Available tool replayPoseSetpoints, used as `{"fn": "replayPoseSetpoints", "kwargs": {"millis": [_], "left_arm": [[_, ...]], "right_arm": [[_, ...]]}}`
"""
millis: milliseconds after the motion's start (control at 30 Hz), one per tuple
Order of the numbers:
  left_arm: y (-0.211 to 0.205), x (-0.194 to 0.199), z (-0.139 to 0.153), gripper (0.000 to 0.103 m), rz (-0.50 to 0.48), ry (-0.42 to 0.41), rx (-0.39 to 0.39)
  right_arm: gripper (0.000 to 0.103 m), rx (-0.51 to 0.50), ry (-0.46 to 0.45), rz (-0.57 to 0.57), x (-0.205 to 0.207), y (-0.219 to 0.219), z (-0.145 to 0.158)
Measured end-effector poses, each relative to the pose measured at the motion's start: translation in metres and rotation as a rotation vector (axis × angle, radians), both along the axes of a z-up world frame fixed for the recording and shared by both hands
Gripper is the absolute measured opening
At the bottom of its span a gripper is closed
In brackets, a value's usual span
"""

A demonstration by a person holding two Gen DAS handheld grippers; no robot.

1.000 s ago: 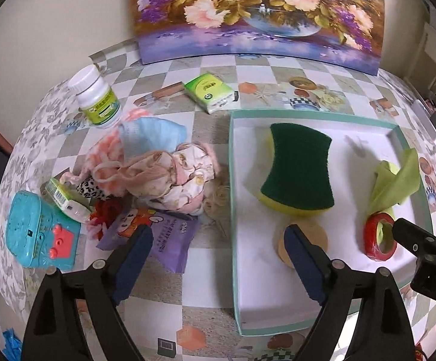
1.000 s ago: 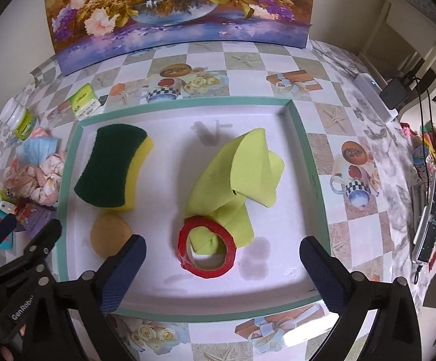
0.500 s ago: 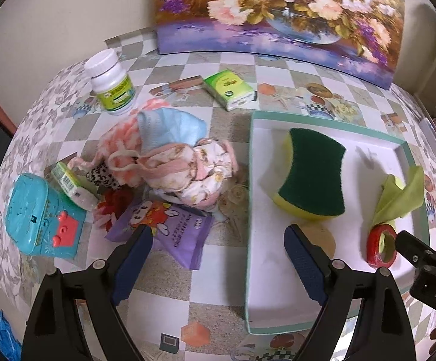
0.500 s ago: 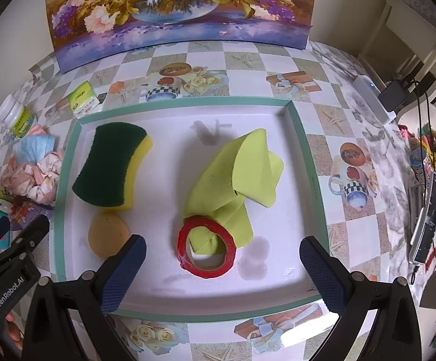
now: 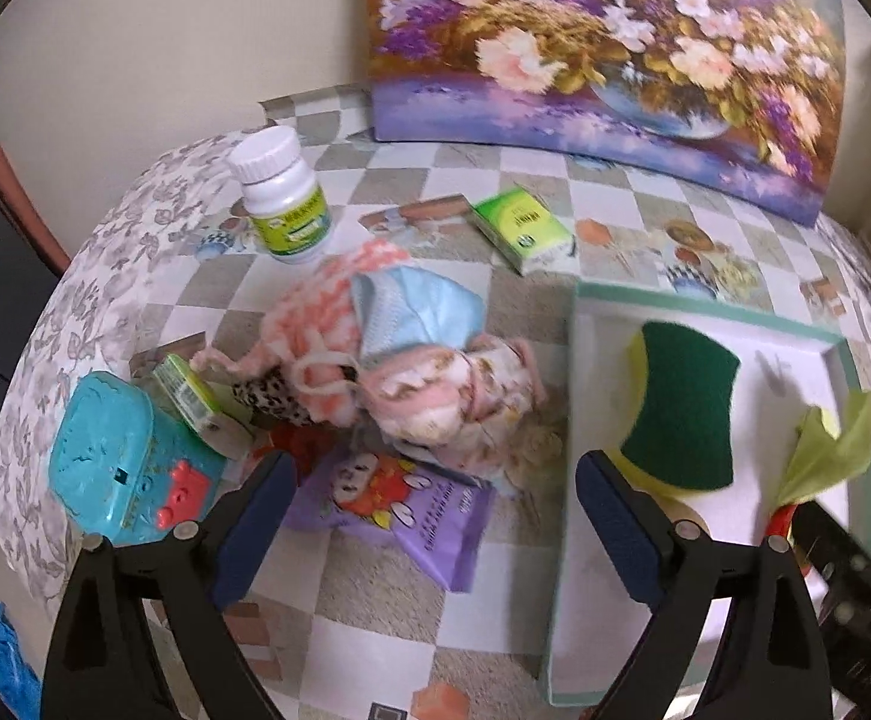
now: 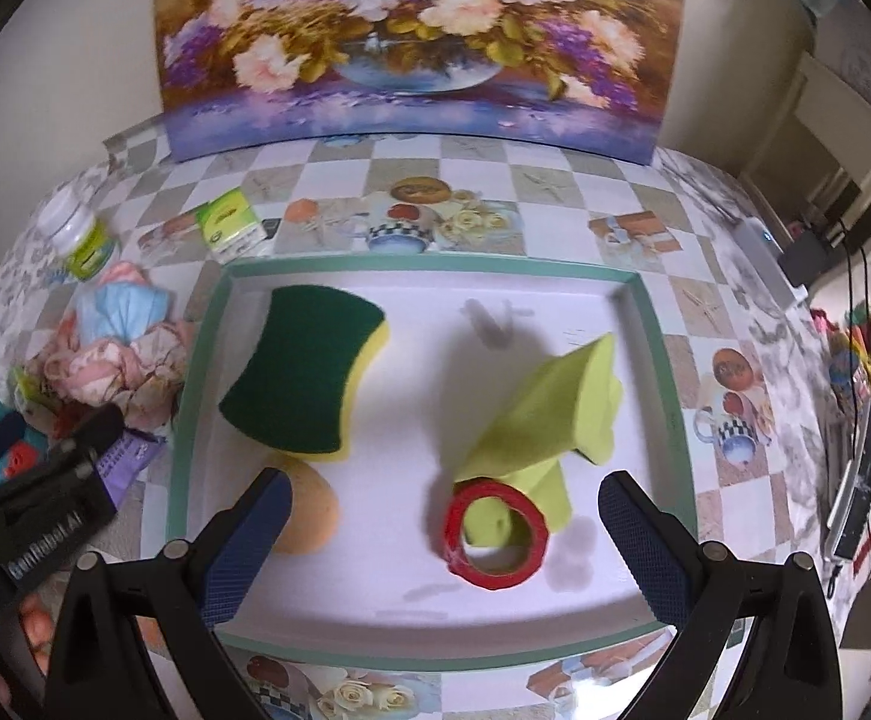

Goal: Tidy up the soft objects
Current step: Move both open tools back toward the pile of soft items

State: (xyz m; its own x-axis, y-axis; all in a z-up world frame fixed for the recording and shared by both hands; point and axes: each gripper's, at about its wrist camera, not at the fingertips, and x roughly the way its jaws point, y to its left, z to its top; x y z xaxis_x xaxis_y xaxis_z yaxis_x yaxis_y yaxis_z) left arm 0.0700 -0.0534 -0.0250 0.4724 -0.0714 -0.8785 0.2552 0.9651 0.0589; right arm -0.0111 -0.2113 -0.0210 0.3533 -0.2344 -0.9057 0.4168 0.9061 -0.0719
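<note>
Left gripper (image 5: pixel 429 516): jaws opening, nothing btwn pads; hangs over the purple packet (image 5: pixel 402 504) at the near edge of the cloth pile (image 5: pixel 399 360). Judged: lining up for next pickup.

Right gripper (image 6: pixel 441 540): jaws spread wide, empty, over the tray (image 6: pixel 429 264) near the red tape roll (image 6: pixel 495 534).

Tray content: green/yellow sponge (image 6: pixel 309 366), scourer side up, long axis running near-to-far, slightly tilted; tan round sponge (image 6: pixel 312 510) touching its near end; lime foam sheet (image 6: pixel 549 414) folded, part threaded thru the tape roll. Judged: soft items are collected here.

Outside tray, left: pile of pink/blue cloths w/ floral piece, not yet sorted. Pill bottle (image 5: pixel 282 198), green box (image 5: pixel 522 228), teal toy (image 5: pixel 120 456) are hard; likely stay out.
</note>
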Motion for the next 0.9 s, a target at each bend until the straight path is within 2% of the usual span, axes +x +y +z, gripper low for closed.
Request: {"fn": "replayPoseSetpoints", "kwargs": {"millis": [133,200,333,500,600,700,800,900], "left_arm": [[0.007,0.005,0.001,0.095,0.021,-0.015,-0.023],[0.010,0.006,0.000,0.102,0.028,-0.021,-0.032],[0.020,0.012,-0.003,0.103,0.060,-0.016,-0.056],[0.027,0.022,-0.004,0.103,0.064,0.004,-0.089],[0.028,0.025,0.004,0.103,0.059,-0.034,-0.099],[0.032,0.028,0.012,0.103,0.058,-0.045,-0.142],[0.034,0.032,0.018,0.103,0.067,-0.068,-0.141],[0.039,0.039,0.021,0.103,0.079,-0.068,-0.146]], "right_arm": [[0.103,0.006,-0.005,0.006,0.002,0.004,-0.001],[0.103,0.021,-0.011,0.008,0.002,0.006,-0.001],[0.103,0.030,-0.024,0.026,0.005,0.012,0.002],[0.103,0.005,-0.076,0.062,0.013,0.022,0.008],[0.103,0.009,-0.124,0.079,0.017,0.024,0.014],[0.103,0.009,-0.184,0.107,0.025,0.028,0.020],[0.103,0.065,-0.246,0.146,0.031,0.033,0.026],[0.103,0.047,-0.268,0.125,0.035,0.036,0.026]]}}
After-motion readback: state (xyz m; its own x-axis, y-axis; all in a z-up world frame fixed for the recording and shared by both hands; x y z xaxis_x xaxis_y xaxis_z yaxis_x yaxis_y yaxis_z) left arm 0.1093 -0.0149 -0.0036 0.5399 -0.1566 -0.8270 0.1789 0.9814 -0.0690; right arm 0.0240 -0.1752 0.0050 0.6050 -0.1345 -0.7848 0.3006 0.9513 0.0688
